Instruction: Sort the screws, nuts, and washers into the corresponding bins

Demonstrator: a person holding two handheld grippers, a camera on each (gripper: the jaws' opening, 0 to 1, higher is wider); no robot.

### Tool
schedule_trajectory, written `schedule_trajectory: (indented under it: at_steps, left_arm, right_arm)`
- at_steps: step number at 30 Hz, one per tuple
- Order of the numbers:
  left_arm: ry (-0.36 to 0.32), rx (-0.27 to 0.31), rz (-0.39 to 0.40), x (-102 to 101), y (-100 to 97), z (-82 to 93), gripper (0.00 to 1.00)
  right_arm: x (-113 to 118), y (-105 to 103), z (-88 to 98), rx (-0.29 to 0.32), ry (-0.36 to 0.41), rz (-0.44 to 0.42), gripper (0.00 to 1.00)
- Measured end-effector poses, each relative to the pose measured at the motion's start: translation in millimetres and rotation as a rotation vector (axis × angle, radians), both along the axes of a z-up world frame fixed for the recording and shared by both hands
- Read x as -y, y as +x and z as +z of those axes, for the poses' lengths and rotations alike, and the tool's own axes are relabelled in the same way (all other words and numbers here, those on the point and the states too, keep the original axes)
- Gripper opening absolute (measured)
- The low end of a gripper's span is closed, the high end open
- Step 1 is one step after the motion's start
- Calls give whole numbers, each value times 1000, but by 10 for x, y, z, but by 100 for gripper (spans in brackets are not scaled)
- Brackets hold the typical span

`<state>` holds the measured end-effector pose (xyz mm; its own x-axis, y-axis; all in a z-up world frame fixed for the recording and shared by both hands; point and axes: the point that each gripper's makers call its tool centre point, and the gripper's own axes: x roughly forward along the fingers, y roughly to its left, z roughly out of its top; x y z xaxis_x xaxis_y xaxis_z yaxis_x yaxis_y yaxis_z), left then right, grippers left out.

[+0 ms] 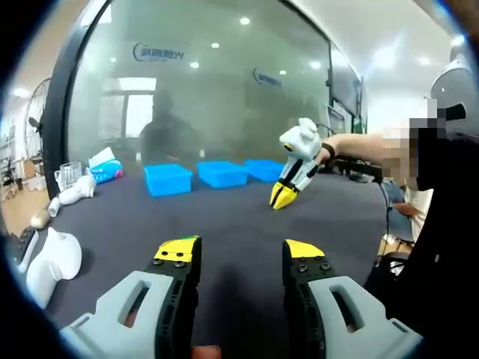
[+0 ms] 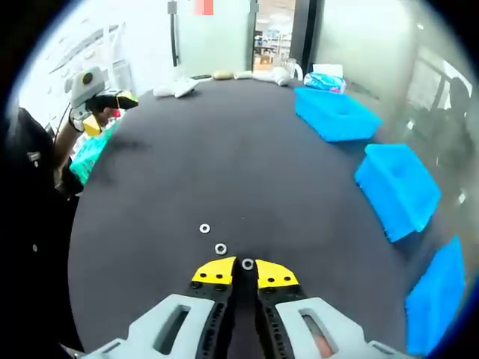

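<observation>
On the dark table (image 2: 224,164), my right gripper (image 2: 246,271) has its yellow-tipped jaws closed together on a small silver washer (image 2: 248,263) at their tips. Two more washers (image 2: 220,248) (image 2: 204,228) lie loose just ahead. Three blue bins (image 2: 333,112) (image 2: 397,187) (image 2: 441,292) line the right side. In the left gripper view my left gripper (image 1: 239,250) is open above the table with nothing between its jaws. The right gripper (image 1: 287,196) points down at the table near the bins (image 1: 168,179) (image 1: 221,173) (image 1: 263,169). The left gripper (image 2: 108,111) shows far left.
White bags (image 1: 52,258) (image 1: 75,191), a wire cup (image 1: 67,176) and a tissue pack (image 1: 105,168) sit at the table's end. A glass wall (image 1: 224,90) runs behind the bins. A teal object (image 2: 90,153) lies at the table edge by the person's sleeve (image 2: 30,224).
</observation>
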<state>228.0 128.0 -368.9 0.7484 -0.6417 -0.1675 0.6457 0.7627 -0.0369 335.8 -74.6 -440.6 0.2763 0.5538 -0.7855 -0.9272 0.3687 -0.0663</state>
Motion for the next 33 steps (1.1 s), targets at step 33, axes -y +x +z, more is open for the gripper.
schedule_trajectory:
  at_steps: [33]
  left_arm:
    - [5, 41, 1, 70, 19, 206, 42]
  right_arm:
    - [497, -426, 797, 349, 484, -319, 3]
